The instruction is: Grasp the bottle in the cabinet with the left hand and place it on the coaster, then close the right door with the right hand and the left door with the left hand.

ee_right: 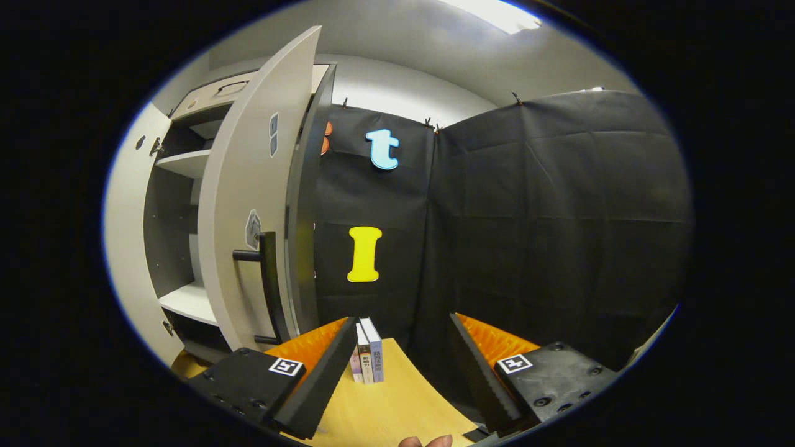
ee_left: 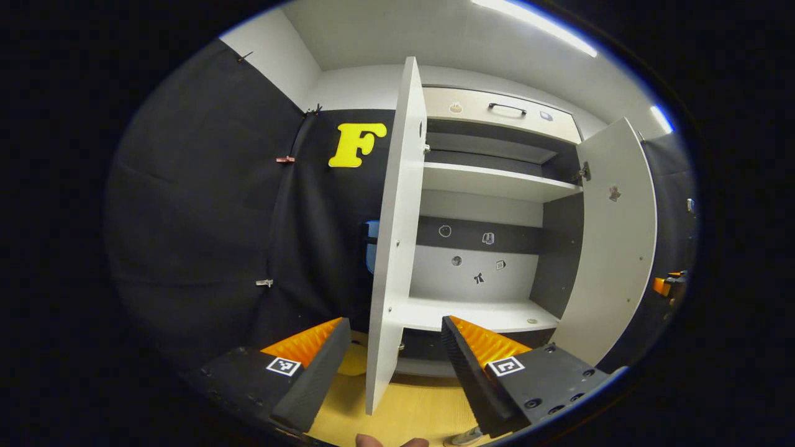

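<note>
Cabinet doors both stand open. The right door (ee_right: 248, 223), its vertical handle (ee_right: 268, 285) facing outward, lies just ahead-left of the open, empty right gripper (ee_right: 400, 366); the left door (ee_left: 394, 236) stands edge-on between the open left gripper's (ee_left: 394, 366) fingers.

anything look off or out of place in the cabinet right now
Nothing looks damaged, spilled or askew. Both cabinet doors, left door and right door, stand wide open, and the shelves look bare.

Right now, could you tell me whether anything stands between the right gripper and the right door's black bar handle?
Nothing visible does. The black bar handle on the pale grey door lies left of the open right gripper; the upright books stand aside.
</note>
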